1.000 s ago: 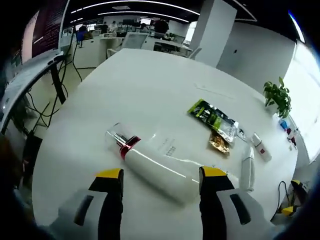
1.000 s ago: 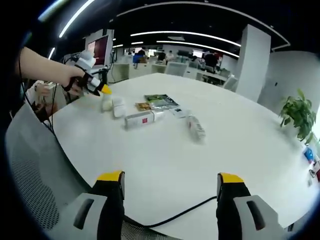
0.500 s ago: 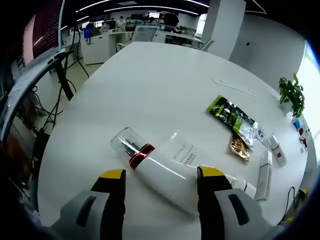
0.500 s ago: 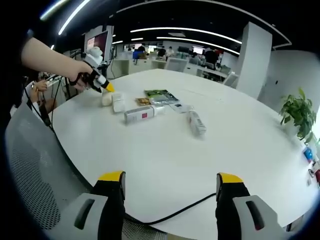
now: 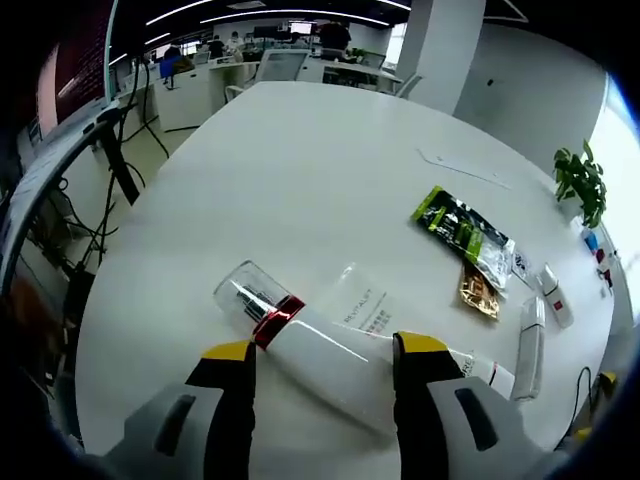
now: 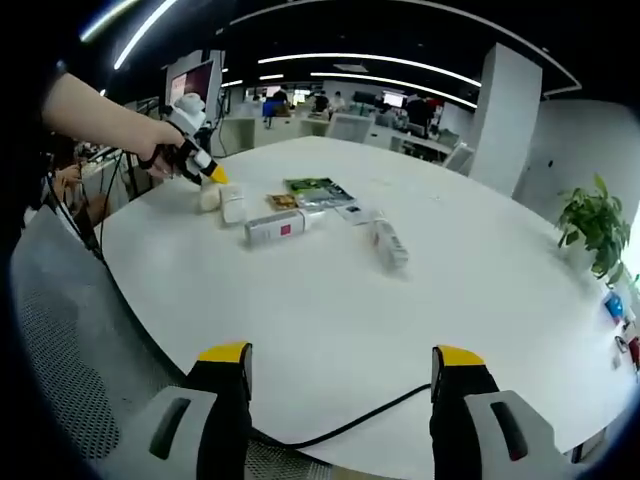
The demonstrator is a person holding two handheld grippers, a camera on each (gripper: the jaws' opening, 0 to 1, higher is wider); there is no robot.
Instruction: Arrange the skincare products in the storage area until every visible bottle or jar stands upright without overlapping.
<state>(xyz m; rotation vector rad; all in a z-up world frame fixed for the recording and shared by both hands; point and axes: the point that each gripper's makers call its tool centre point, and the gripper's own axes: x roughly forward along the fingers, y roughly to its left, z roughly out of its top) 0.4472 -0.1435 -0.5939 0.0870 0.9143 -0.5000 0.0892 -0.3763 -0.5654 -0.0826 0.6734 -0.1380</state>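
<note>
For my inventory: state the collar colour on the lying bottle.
Red band on the white bottle, clearest in the left gripper view.

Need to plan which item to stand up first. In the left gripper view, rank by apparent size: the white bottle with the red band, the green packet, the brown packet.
1. White bottle with the red band, though it lies nearest the camera, which inflates it.
2. Green packet.
3. Brown packet, clearly smallest.
</note>
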